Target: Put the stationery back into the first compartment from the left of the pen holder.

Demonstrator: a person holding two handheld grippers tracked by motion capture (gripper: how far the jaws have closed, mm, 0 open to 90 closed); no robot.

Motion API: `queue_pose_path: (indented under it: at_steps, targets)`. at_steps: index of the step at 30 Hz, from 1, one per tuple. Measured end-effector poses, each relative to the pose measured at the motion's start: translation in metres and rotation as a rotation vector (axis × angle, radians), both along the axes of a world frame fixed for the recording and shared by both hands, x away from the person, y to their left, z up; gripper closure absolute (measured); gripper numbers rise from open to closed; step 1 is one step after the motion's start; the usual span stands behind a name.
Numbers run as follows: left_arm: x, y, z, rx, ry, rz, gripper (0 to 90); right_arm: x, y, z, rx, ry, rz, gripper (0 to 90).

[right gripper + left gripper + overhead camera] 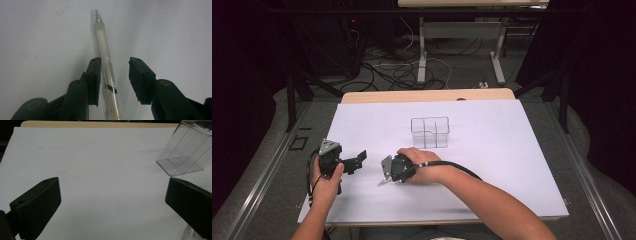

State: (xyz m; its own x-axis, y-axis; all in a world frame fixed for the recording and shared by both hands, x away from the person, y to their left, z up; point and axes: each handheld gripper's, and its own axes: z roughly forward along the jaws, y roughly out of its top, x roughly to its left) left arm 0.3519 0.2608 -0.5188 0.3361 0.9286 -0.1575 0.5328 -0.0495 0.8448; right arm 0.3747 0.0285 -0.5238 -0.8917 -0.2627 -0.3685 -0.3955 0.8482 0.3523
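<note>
Here the right gripper (113, 75) points down, jaws apart around a clear plastic pen (106, 72) lying beside its left jaw. The left gripper (112, 202), held level with jaws wide apart, sees a clear divided plastic box (187, 150) beyond its right jaw.

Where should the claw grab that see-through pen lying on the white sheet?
Probably around the clear barrel of the pen, just behind the frosted grip sleeve, coming straight down from above. The pen lies flat on the white sheet, so only its long sides can be pinched. The right claw already straddles it, open, with one jaw close beside the barrel.
</note>
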Motion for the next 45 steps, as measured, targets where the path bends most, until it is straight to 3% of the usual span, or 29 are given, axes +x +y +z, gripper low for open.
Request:
queue_pose_path:
  at_steps: [13, 24, 32, 33, 39, 40, 45]
  targets:
    - [0.0, 0.001, 0.0, 0.0, 0.001, 0.001, 0.4, -0.01, 0.013, -0.003, -0.03, 0.022, 0.044, 68.0]
    - [0.0, 0.001, -0.001, -0.001, 0.002, 0.0, 0.4, -0.006, 0.016, -0.012, -0.077, -0.011, 0.068, 71.7]
    - [0.0, 0.0, -0.001, 0.002, 0.004, 0.0, 0.4, -0.006, 0.016, -0.013, -0.084, -0.014, 0.085, 76.3]
    - [0.0, 0.0, -0.001, 0.002, 0.004, 0.0, 0.4, -0.006, 0.017, -0.012, -0.104, -0.007, 0.088, 78.5]
    - [0.0, 0.0, -0.001, -0.001, 0.006, 0.001, 0.4, -0.008, 0.017, -0.013, -0.102, -0.042, 0.122, 79.6]
    - [0.0, 0.0, -0.001, -0.001, 0.006, 0.001, 0.4, -0.009, 0.017, -0.012, -0.121, -0.041, 0.13, 79.6]
    - [0.0, 0.0, -0.001, -0.003, 0.006, 0.001, 0.4, -0.009, 0.017, -0.013, -0.101, -0.049, 0.126, 79.8]
